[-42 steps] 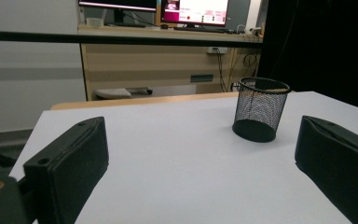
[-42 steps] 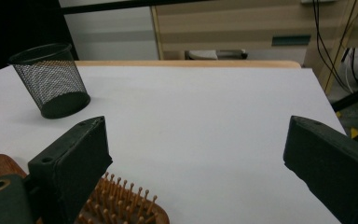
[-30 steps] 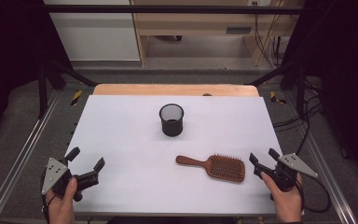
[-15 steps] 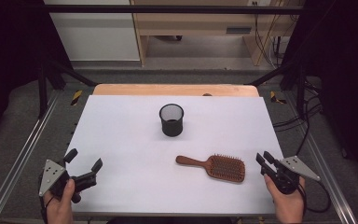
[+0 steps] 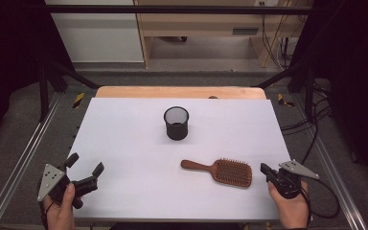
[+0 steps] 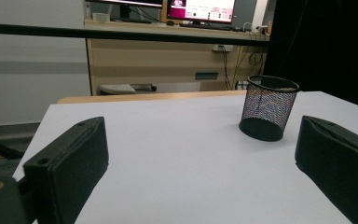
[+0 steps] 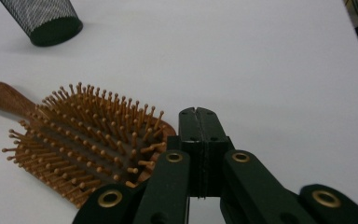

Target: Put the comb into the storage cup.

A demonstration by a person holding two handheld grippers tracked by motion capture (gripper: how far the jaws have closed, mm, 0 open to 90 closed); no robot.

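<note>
Standing upright mid-table, black mesh cup (image 5: 177, 123), nothing visible inside | wooden hairbrush (image 5: 219, 171) lying bristles-up nearer the person, right of centre | white table (image 5: 124, 139), wooden desk and monitors beyond | left gripper (image 5: 84, 171) jaws spread wide, holding nothing | right gripper (image 5: 265, 169) jaws pressed together, empty, just beside brush head.

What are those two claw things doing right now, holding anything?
Left gripper: open, jaws wide apart, holding nothing.
Right gripper: shut, jaws pressed together, empty, beside the hairbrush.
</note>
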